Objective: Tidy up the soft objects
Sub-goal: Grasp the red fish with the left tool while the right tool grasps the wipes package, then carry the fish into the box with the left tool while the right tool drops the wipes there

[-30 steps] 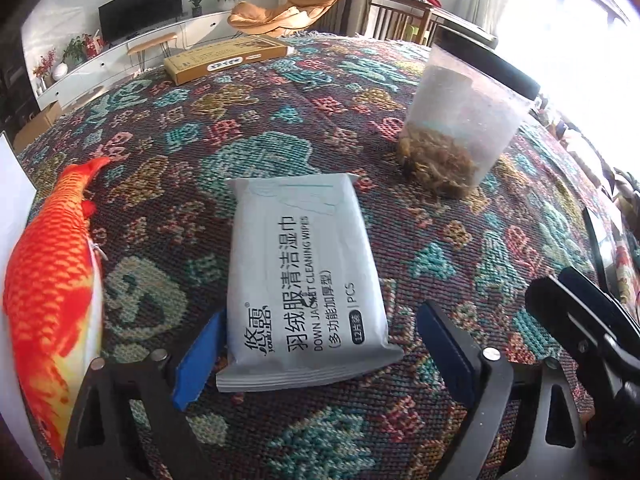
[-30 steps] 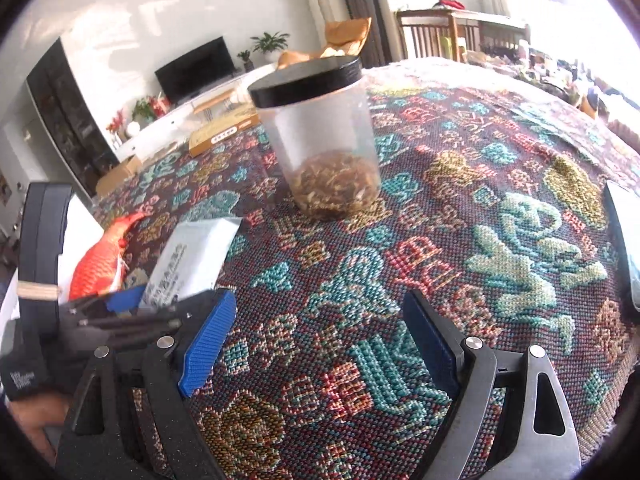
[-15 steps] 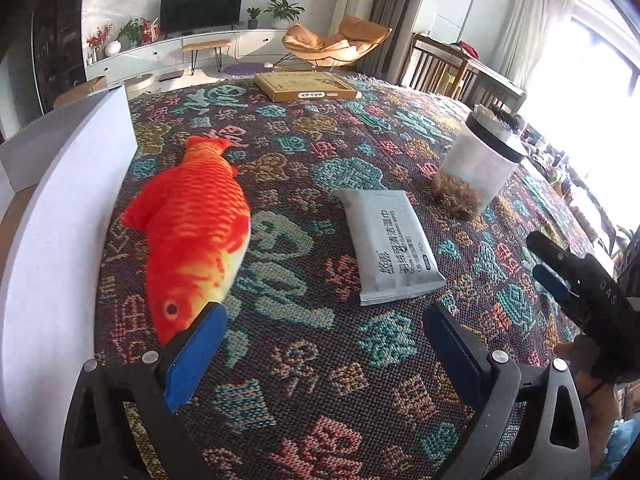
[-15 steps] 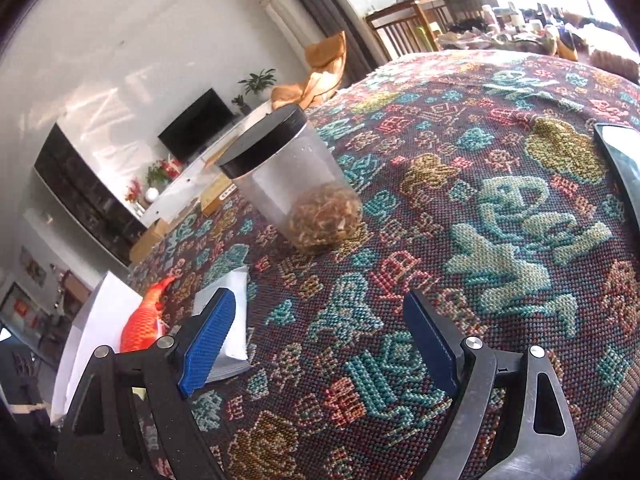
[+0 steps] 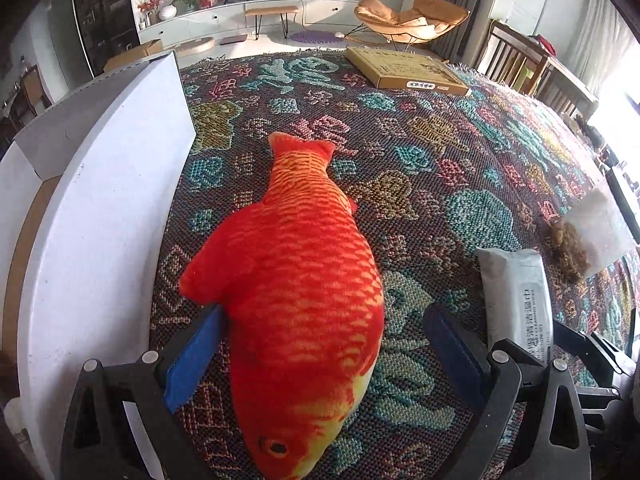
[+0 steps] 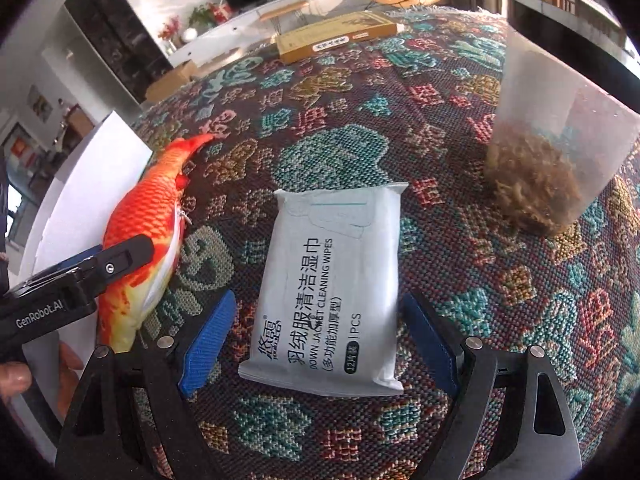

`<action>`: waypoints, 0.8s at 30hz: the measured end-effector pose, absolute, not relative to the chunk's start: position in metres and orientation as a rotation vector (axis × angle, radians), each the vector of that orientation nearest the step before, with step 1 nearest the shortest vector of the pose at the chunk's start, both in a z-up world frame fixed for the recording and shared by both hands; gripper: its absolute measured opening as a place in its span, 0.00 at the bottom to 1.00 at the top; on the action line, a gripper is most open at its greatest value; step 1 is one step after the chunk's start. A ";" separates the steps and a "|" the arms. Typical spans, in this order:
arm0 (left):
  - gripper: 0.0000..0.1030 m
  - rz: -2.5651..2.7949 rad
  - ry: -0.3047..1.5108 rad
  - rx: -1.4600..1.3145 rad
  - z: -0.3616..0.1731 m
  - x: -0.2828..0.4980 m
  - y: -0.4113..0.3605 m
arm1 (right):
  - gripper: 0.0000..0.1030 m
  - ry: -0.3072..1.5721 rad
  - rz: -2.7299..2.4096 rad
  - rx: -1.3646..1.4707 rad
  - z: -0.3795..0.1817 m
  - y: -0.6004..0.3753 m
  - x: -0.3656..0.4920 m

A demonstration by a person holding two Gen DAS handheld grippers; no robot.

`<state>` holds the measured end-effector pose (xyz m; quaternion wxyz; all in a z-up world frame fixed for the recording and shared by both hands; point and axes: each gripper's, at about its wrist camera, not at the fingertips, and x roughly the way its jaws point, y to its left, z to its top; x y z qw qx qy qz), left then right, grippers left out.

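Plush fish (image 5: 296,304) lying flat between the spread fingers of the left gripper (image 5: 316,356), head nearest the camera, tail pointing away. Looks light and squishy, so probably best pinched across the fat middle. Wipes pack (image 6: 332,300) sitting between the wide-open right gripper (image 6: 320,344), floppy and a bit slick by the look of it. White box (image 5: 100,216) just left of the fish.

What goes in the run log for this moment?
left gripper: open, straddling fish | right gripper: open, straddling wipes | nothing gripped yet
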<state>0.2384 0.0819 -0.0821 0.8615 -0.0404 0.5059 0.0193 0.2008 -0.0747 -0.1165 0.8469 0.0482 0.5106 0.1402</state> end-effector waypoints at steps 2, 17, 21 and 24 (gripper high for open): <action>0.95 0.080 1.060 -0.029 -0.092 0.243 0.081 | 0.87 1.077 0.272 -0.005 -0.119 -0.064 0.205; 0.32 0.021 0.985 -0.271 -0.066 0.205 0.106 | 0.57 1.041 0.300 0.165 -0.087 -0.131 0.183; 0.32 -0.089 0.915 -0.363 -0.033 0.165 0.096 | 0.57 0.988 0.343 0.216 -0.054 -0.139 0.161; 0.33 -0.126 0.844 -0.394 0.005 0.141 0.110 | 0.57 0.939 0.431 0.185 -0.013 -0.114 0.146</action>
